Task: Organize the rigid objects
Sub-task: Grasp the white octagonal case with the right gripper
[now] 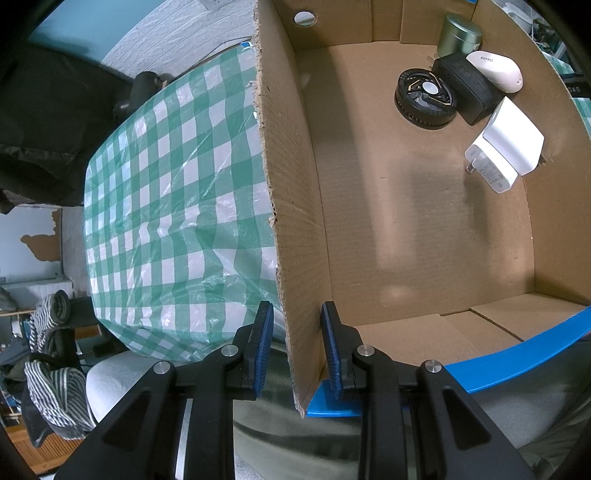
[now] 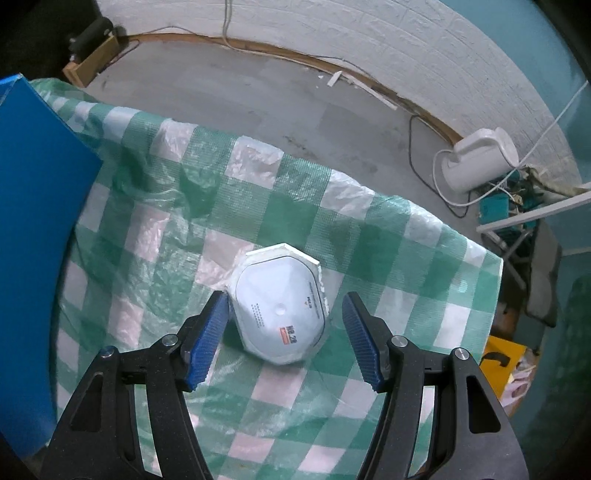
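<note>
The left gripper (image 1: 297,347) stood with its blue ribbed pads parted, one on each side of the near wall of an open brown cardboard box (image 1: 291,206); whether either pad pressed the cardboard could not be told, and a clear gap showed on the outer side. Inside the box, gathered toward the far right corner, lay a round black ribbed disc with a silver centre (image 1: 424,98), a black rectangular power adapter (image 1: 467,86) touching it, a white oval mouse-like device (image 1: 496,70) just beyond, a green metal cylindrical tin (image 1: 460,35) at the back wall, and a white pronged wall charger (image 1: 506,147) against the right wall. A blue outer face (image 1: 517,354) edged the box's near side. The box rested on a green-and-white checked plastic tablecloth (image 1: 166,206). The right gripper (image 2: 284,336) was spread wide around a white octagonal plastic container with printed lettering (image 2: 280,306), which sat on the same checked cloth; the left pad (image 2: 207,339) sat just beside, perhaps touching, its edge, while the right pad stood apart. Beyond the table edge, a white electric kettle (image 2: 480,162) stood on the grey floor near the wall.
</note>
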Tool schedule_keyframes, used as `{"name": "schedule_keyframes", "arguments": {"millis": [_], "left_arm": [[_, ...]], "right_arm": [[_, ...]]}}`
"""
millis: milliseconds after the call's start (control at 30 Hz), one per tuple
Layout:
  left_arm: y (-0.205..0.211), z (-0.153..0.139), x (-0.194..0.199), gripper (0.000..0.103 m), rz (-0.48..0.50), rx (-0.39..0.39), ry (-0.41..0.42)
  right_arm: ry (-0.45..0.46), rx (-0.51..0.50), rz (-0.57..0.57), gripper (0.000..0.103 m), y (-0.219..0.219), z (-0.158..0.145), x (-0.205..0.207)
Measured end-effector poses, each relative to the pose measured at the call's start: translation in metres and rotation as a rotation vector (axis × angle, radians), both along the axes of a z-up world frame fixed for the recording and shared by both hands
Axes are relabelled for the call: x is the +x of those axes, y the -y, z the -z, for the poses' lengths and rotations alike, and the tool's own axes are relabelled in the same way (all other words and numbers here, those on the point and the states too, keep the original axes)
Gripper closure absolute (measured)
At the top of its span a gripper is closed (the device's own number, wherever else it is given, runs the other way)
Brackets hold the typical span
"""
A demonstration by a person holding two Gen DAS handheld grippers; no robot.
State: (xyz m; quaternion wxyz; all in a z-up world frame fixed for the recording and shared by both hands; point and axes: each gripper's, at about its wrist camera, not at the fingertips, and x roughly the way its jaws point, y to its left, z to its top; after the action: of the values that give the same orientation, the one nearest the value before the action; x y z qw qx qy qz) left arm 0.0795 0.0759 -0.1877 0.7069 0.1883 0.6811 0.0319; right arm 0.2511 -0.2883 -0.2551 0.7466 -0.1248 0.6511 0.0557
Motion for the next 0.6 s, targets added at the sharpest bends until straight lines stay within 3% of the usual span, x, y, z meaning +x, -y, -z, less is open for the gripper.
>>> {"name": "schedule_keyframes", "arguments": {"millis": [600], "left_arm": [[-0.0002, -0.0008, -0.0022, 0.075, 0.001, 0.002, 0.001]], "right_arm": [[-0.013, 0.005, 0.015, 0.044, -0.0011, 0.0094, 0.0000]]}}
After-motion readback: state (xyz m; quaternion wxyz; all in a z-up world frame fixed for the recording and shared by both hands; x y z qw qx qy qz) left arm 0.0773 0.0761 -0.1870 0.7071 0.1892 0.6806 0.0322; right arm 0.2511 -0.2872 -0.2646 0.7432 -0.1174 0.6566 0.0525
